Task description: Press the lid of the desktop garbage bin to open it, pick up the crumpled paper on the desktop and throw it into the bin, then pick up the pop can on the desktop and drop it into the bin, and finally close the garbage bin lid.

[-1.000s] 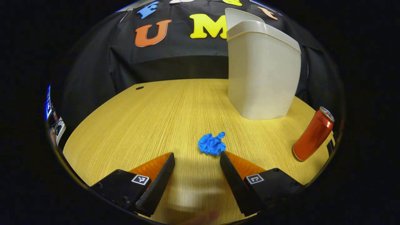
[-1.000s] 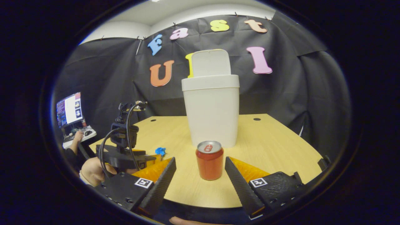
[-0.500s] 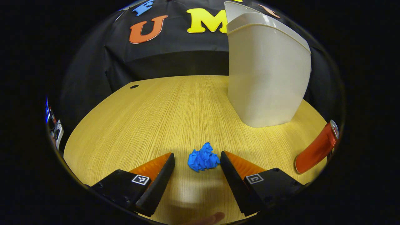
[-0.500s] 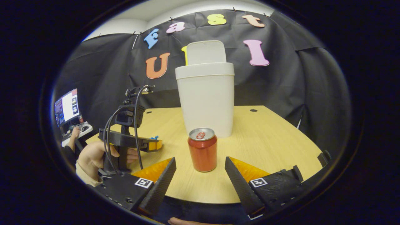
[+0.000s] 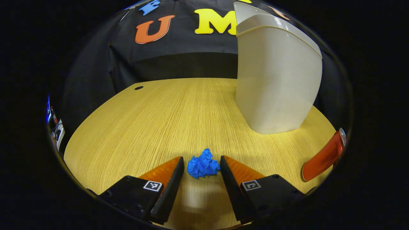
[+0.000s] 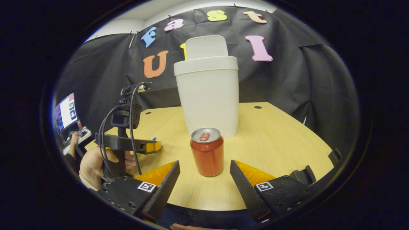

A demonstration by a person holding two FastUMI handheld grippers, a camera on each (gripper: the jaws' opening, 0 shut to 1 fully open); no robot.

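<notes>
In the left gripper view we lose most of the can (image 5: 324,157) to the picture's edge at 4 o'clock; only a slanted strip of its side and a sliver of its top show. The bin (image 5: 276,78) is cut off at the top, so we cannot see inside it. In the right gripper view the paper (image 6: 154,139) is nearly hidden behind the left gripper (image 6: 150,146); only a speck shows above its fingers. We cannot tell from that side view how far those fingers stand apart.

Counts: one bin, one lid (image 6: 206,47), one paper ball, one can, two grippers, one table (image 5: 153,124).

The left gripper (image 5: 201,167) is released, its fingers either side of the paper (image 5: 203,166); a thin gap shows by each finger, so we do not call it gripped. The paper lies on the table, between the fingertips. The right gripper (image 6: 204,172) is also released, wide apart, with the can (image 6: 207,151) upright beyond its tips at 12 o'clock, touching neither finger. A hand (image 6: 96,163) holds the left gripper's handle at 9 o'clock.

The lid stands upright behind the bin's open rim. The bin stands toward the table's far side, behind the can. The table lies bare from 9 to 12 o'clock of the paper, out to its far edge. Its near edge runs just under the right gripper's fingers.
</notes>
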